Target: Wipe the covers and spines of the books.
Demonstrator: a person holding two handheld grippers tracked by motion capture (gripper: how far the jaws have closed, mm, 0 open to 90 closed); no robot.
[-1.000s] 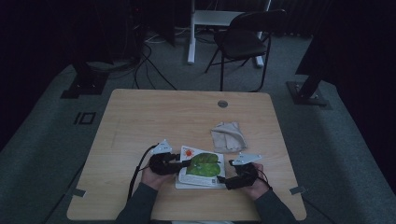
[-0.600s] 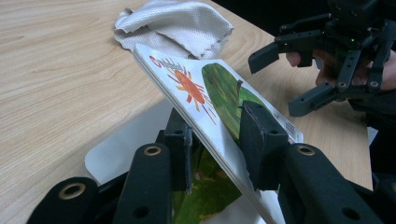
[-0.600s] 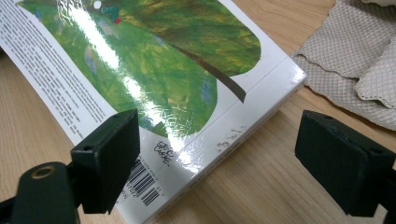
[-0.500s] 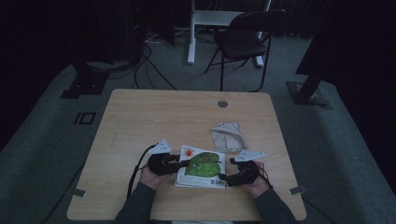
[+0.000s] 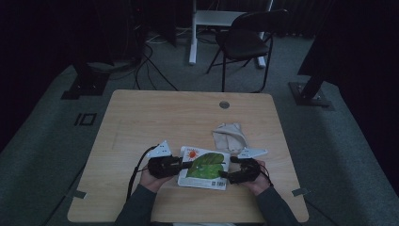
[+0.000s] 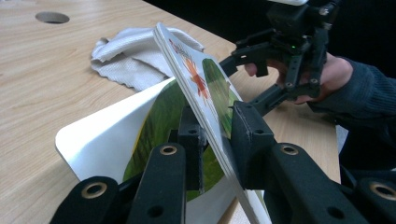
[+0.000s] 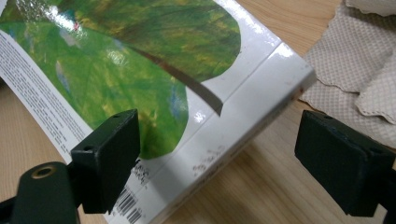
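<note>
A glossy white board book with a large green leaf on its cover lies near the front edge of the light wooden counter, about midway between its left and right edges. A crumpled beige cloth sits just behind the book's right end, apart from it.

The left gripper has just been closing, and its fingers are now clamped on a stack of thick pages at the book's left edge. That stack is lifted and tilted up, while the remaining page lies flat on the counter beneath. The right gripper stands with its fingers wide apart, straddling the spine corner of the book without pressing on it; it holds nothing.

Assessment of handling: the pages appear stiff cardboard, so they should pivot as flat plates rather than bend. The coated surface reflects light and looks slippery; a grip near the very edge could slide off. The book seems light enough to shift on the counter when a page is turned. The sound holds are the free page edge for lifting and the spine end for steadying.
</note>
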